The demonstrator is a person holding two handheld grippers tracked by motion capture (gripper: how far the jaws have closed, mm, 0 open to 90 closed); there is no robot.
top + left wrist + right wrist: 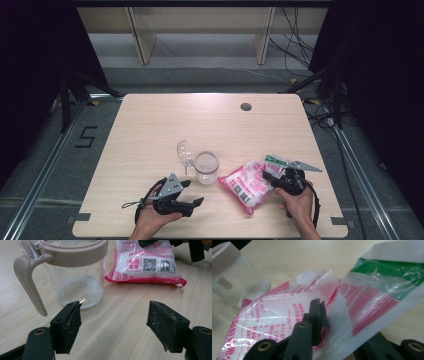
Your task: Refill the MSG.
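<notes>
Right tool (276, 176) is clamped on the upper part of the pink-and-white bag (246, 185), near its green-striped end (394, 267); the film is pinched between its jaws in the right gripper view. Bag lies on the tabletop (150, 130), front right, just beside the clear jar (206, 167). Jar stands upright with a beige rim (75, 250), its clear lid (184, 152) flipped open, and some white powder (81, 288) at the bottom. Left tool (192, 192) rests near the front edge, jaws spread apart with nothing between them, pointing at the jar.
</notes>
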